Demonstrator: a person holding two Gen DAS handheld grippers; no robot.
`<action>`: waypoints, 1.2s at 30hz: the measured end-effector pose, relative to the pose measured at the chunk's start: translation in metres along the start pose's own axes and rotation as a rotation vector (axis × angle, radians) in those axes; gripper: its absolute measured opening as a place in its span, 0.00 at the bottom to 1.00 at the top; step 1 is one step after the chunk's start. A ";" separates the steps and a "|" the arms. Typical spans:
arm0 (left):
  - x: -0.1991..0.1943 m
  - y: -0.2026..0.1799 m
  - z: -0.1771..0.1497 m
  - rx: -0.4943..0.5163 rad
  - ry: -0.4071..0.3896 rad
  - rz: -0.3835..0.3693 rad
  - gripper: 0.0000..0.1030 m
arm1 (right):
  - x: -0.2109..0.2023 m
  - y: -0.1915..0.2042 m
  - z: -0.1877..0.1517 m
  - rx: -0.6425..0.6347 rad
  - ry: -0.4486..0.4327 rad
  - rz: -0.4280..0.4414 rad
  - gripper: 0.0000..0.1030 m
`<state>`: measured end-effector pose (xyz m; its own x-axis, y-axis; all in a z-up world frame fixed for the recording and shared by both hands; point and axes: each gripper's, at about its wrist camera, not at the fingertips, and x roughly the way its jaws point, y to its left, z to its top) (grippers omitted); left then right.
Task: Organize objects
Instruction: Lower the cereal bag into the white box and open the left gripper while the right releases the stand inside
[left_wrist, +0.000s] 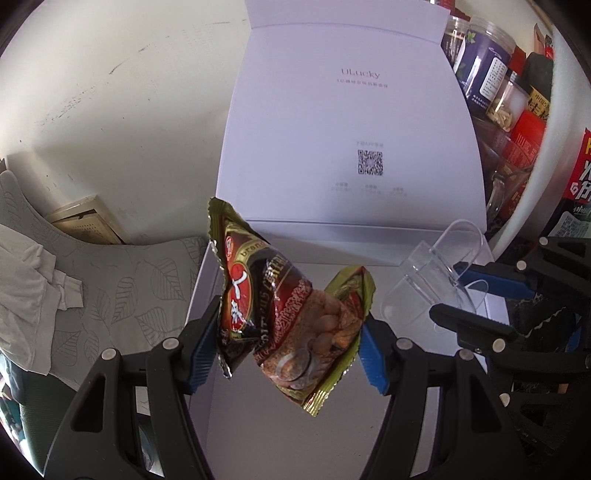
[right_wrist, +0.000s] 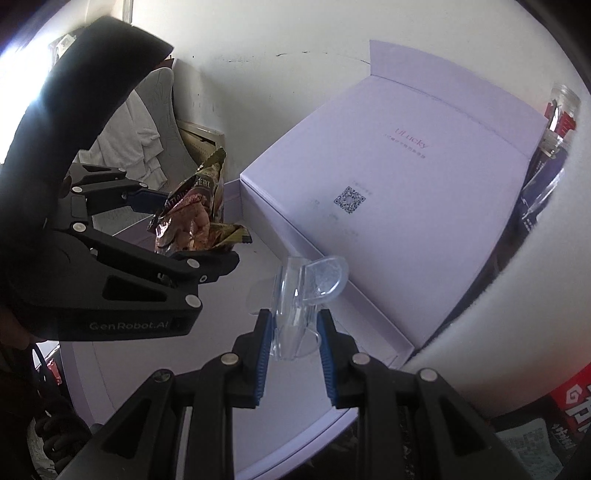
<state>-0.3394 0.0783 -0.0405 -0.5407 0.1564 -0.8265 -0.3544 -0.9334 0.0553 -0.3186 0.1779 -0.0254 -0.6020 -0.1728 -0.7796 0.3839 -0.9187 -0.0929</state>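
Left wrist view: left gripper (left_wrist: 288, 332) jaws pinching the snack packet (left_wrist: 284, 310) over the white box (left_wrist: 258, 424).
Right wrist view: right gripper (right_wrist: 293, 350) jaws clamped on the clear plastic scoop (right_wrist: 306, 291).

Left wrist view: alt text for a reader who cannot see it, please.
The left gripper clamps a crinkled red-and-gold foil snack packet above an open white cardboard box. At right, the right gripper holds a clear plastic scoop.
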 end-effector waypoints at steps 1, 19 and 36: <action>0.002 -0.001 -0.001 0.000 0.007 -0.004 0.63 | 0.001 0.000 -0.001 -0.001 0.003 0.000 0.24; 0.015 0.001 0.003 -0.038 0.058 0.012 0.68 | 0.009 0.000 0.000 0.008 0.038 -0.004 0.24; -0.012 0.014 0.008 -0.079 0.004 0.063 0.75 | -0.021 0.003 -0.001 -0.015 -0.009 -0.061 0.35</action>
<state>-0.3437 0.0660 -0.0253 -0.5566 0.0958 -0.8253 -0.2584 -0.9640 0.0624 -0.3043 0.1795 -0.0099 -0.6309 -0.1195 -0.7666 0.3567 -0.9221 -0.1499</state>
